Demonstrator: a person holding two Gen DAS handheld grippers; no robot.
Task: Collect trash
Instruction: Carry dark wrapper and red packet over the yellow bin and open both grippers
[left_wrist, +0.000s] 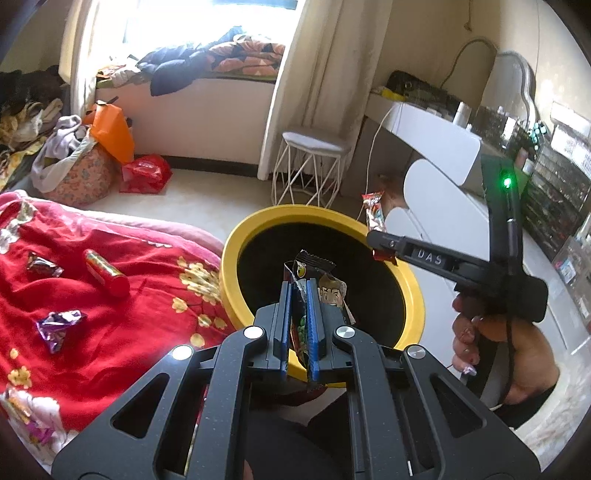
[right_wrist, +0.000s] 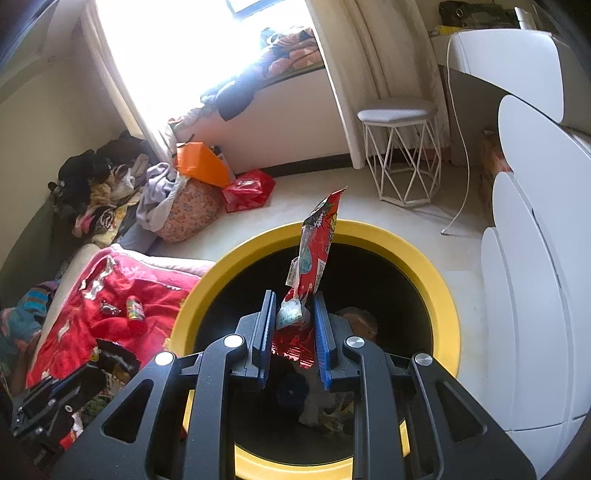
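Two claws pinch wrappers: left claw (left_wrist: 299, 295) dark wrapper (left_wrist: 314, 273), right claw (right_wrist: 293, 310) red wrapper (right_wrist: 314, 251); bin (right_wrist: 436, 266) contents murky.

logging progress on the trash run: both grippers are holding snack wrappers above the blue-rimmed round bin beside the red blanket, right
Not quite: the round bin's rim is yellow, not blue, as the right wrist view shows. The rest holds: the left gripper is shut on a dark crinkled snack wrapper, the right gripper on a long red snack wrapper, both above the bin beside the red flowered blanket.
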